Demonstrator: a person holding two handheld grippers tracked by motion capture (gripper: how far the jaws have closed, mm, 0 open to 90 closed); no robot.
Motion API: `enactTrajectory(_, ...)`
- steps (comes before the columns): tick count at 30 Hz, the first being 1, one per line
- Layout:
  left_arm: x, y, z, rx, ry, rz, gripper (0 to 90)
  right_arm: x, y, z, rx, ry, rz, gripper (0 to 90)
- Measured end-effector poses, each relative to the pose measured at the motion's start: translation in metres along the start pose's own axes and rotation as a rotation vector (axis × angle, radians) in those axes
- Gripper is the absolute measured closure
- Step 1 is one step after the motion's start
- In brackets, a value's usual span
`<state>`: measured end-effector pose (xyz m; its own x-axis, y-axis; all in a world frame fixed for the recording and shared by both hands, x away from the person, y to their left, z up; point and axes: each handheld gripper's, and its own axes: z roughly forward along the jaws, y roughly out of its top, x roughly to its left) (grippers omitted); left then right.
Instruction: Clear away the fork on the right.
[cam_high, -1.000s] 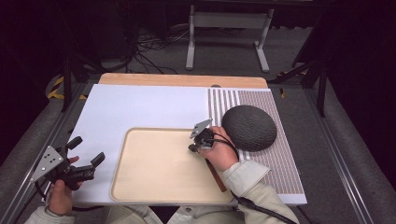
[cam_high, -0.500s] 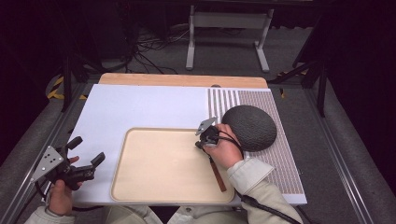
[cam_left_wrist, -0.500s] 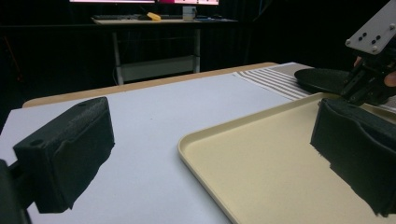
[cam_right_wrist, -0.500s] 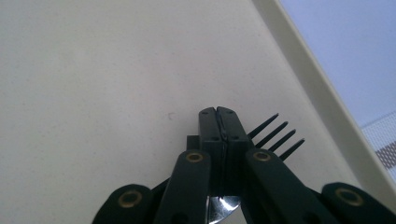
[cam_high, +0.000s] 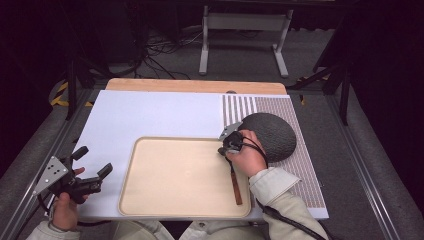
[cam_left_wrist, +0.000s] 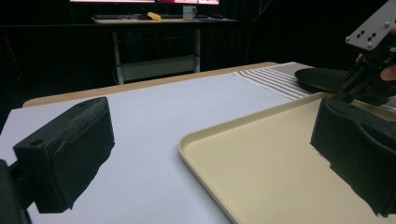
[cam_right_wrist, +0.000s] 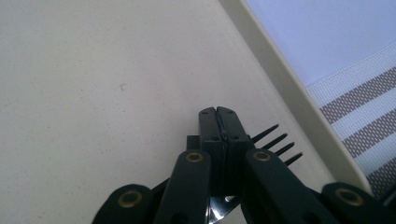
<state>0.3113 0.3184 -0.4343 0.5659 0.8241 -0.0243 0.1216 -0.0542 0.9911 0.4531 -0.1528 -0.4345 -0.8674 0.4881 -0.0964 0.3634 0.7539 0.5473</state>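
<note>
- Right gripper view, closest in: the right gripper (cam_right_wrist: 218, 112) has its two black jaws pressed flat together. They are clamped on a fork (cam_right_wrist: 278, 142), whose dark tines stick out to one side just above the beige tray (cam_right_wrist: 280, 93).
- From the high view, the fork's brown handle trails back from the right hand (cam_high: 247, 160) toward the person, along the tray's right-hand edge. The grip is near the tine end, so I judge the long handle could swing or droop.
- The left gripper (cam_high: 95, 160) rests at the near left corner of the table. Its jaws are spread wide with nothing between them, well apart from the tray.
- I take the step in hand to be carrying the fork off the tray toward the striped placemat (cam_high: 300, 150). To do it well, keep the clamp firm and the fork level.
- The tray rim lies between the tines and the mat. I would lift enough that tines and handle both clear it, rather than drag across.
- Farther out, the dark round plate (cam_high: 270, 135) sits on the mat, just beyond the right gripper. A good set-down spot looks to be the bare stripes beside it, without knocking its edge.
- Let the handle touch down first, then loosen the jaws, so the fork does not drop or roll.
- Beyond lie the white table sheet (cam_high: 150, 115) and the wooden board (cam_high: 195, 86) at the far edge, and neither is in the way.
</note>
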Motion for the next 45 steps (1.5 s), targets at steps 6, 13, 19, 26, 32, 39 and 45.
enactTrajectory(6,0.0,0.0,0.0,0.001,0.0,0.0,0.1,-0.006,-0.005,-0.003,0.002,-0.016,0.022,89.7)
enactTrajectory(13,0.0,0.0,0.0,0.001,0.0,0.0,0.1,-0.01,-0.008,-0.005,0.0,-0.026,0.039,89.7)
enactTrajectory(19,0.0,0.0,0.001,0.002,0.0,-0.001,0.1,-0.011,-0.01,-0.006,0.001,-0.038,0.039,89.5)
enactTrajectory(26,0.0,0.0,0.001,0.003,-0.002,-0.002,0.1,-0.009,-0.008,-0.014,-0.027,-0.046,0.045,85.6)
enactTrajectory(32,0.0,0.0,0.001,0.002,-0.001,-0.002,0.1,-0.005,-0.002,-0.025,-0.072,-0.04,0.039,73.0)
enactTrajectory(39,-0.001,0.0,0.0,0.002,-0.001,-0.003,0.1,0.005,0.009,-0.037,-0.161,-0.025,0.02,32.0)
enactTrajectory(45,-0.001,0.0,0.0,0.0,0.0,-0.002,0.1,0.011,0.014,-0.053,-0.246,-0.027,0.033,18.6)
